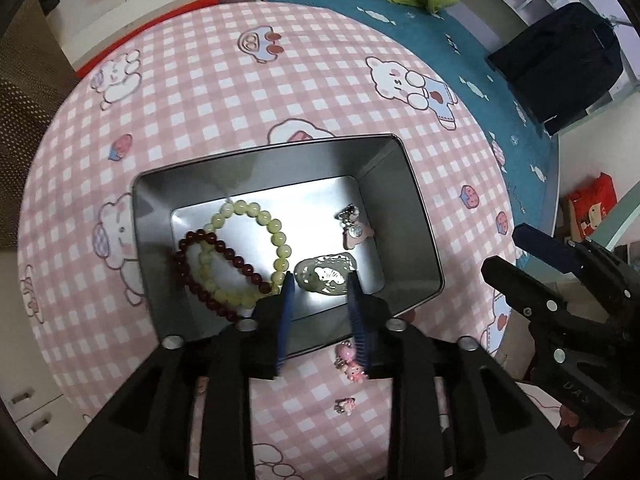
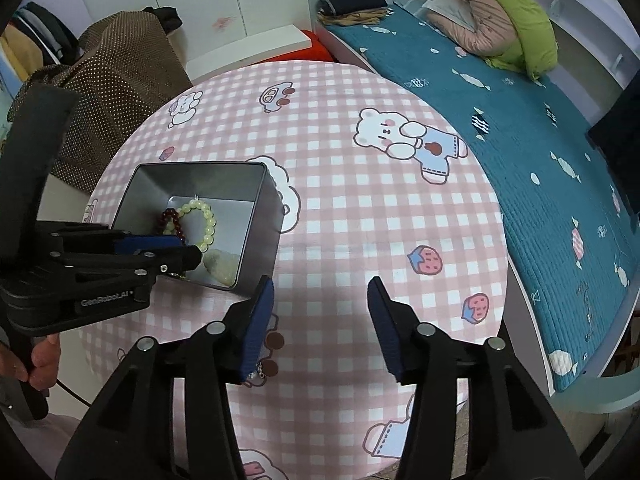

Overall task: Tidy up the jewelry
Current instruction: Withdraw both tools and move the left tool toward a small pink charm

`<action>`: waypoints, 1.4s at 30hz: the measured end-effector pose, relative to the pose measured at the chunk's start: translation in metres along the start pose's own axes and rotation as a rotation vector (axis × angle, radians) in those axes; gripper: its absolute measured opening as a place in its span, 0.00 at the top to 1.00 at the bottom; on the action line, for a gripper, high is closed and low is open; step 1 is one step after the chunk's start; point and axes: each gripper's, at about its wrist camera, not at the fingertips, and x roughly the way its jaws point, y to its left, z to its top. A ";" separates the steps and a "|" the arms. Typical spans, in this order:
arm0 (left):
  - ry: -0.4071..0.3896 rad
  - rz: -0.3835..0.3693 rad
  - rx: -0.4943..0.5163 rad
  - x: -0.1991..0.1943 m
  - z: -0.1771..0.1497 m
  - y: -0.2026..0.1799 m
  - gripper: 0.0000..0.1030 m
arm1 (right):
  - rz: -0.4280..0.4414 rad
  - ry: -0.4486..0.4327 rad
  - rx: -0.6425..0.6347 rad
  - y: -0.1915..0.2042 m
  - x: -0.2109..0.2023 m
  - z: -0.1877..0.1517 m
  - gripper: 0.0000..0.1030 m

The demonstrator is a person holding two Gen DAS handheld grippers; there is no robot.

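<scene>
Even, soft indoor light. The metal tin's floor throws back a white glare in the left wrist view. Soft shadows of the fingers darken the tabletop. Both fisheye pictures bend strongly and go black at the corners; near fingers look slightly blurred.

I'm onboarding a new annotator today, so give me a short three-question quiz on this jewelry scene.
1. True or false: the dark red bead bracelet lies inside the metal tin.
2. Which gripper reaches over the tin: A) left gripper B) right gripper?
3. Fill in: the pink charms lie on the ____, outside the tin.

Key: 1 true. 2 A. 3 tablecloth.
</scene>
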 end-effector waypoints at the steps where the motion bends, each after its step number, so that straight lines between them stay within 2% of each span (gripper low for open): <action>1: -0.007 0.007 0.006 -0.002 -0.001 0.000 0.63 | -0.001 -0.002 0.000 0.000 0.000 0.000 0.51; 5: -0.030 0.020 0.003 -0.012 -0.006 -0.001 0.55 | -0.006 -0.006 0.008 -0.002 -0.003 -0.001 0.45; 13: -0.079 0.031 0.002 -0.033 -0.021 -0.006 0.33 | -0.012 -0.015 0.029 -0.007 -0.010 -0.013 0.33; 21: -0.125 0.029 0.003 -0.051 -0.046 -0.019 0.23 | -0.004 -0.028 0.042 -0.012 -0.021 -0.030 0.27; 25: -0.129 0.037 0.009 -0.055 -0.060 -0.027 0.23 | 0.003 -0.026 0.040 -0.014 -0.023 -0.038 0.27; 28: -0.115 0.054 0.008 -0.052 -0.070 -0.031 0.19 | 0.007 -0.021 0.033 -0.015 -0.024 -0.043 0.27; 34: -0.059 0.078 -0.014 -0.033 -0.086 -0.029 0.19 | 0.018 -0.014 0.014 -0.015 -0.024 -0.052 0.23; 42: 0.029 0.103 -0.040 0.009 -0.104 -0.025 0.16 | 0.045 0.033 -0.010 -0.014 -0.012 -0.066 0.23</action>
